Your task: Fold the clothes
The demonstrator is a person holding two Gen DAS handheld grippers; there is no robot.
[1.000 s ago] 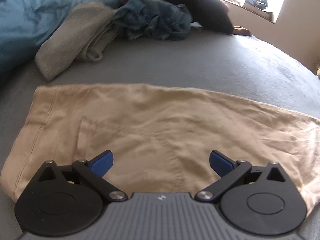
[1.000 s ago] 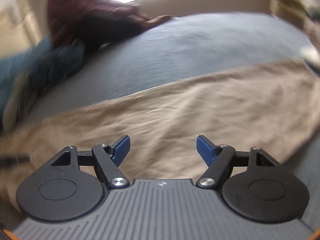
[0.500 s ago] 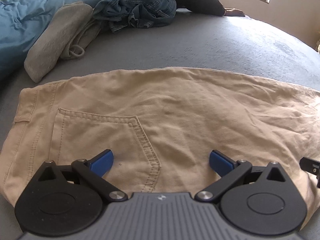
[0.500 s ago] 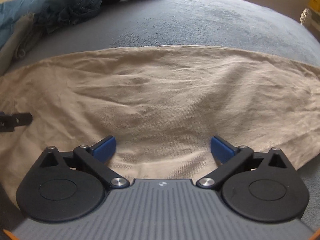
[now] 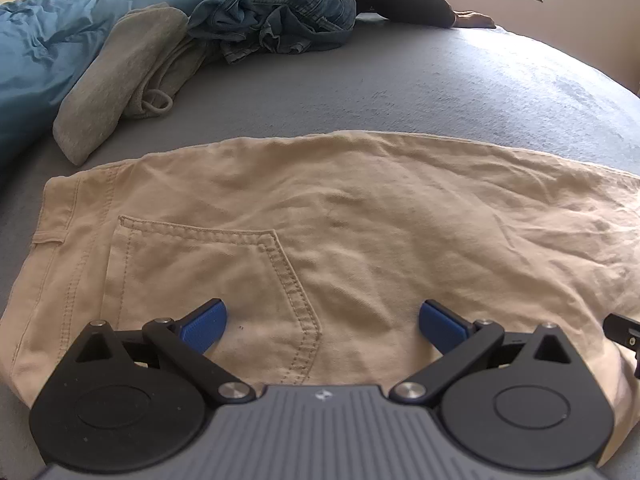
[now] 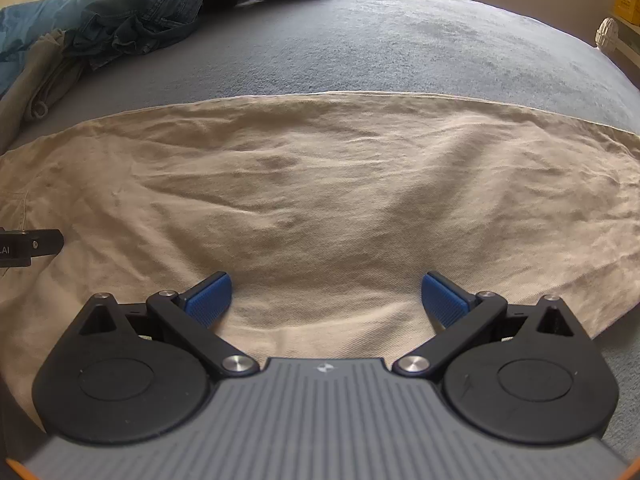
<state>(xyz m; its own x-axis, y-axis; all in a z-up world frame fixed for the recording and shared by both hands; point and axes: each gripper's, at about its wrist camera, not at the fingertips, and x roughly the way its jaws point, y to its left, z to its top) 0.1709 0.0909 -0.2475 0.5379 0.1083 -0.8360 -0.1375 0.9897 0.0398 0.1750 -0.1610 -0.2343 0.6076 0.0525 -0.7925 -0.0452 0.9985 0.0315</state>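
**Khaki trousers spread flat, both grippers poised above them**

On a grey bedspread [image 5: 440, 80], a pair of khaki trousers [image 5: 360, 220] is laid flat, its long axis running left to right across both views. The waistband and back pocket [image 5: 200, 264] are seen under the left gripper [image 5: 322, 320]; the leg portion is seen under the right gripper [image 6: 326, 298]. Each gripper is held just above the near edge of the cloth, directly ahead of its fingers. Both pairs of jaws are spread wide, and nothing is held. Whether the fingertips touch the fabric cannot be told. Crumpled jeans [image 5: 276, 16] are piled well beyond.
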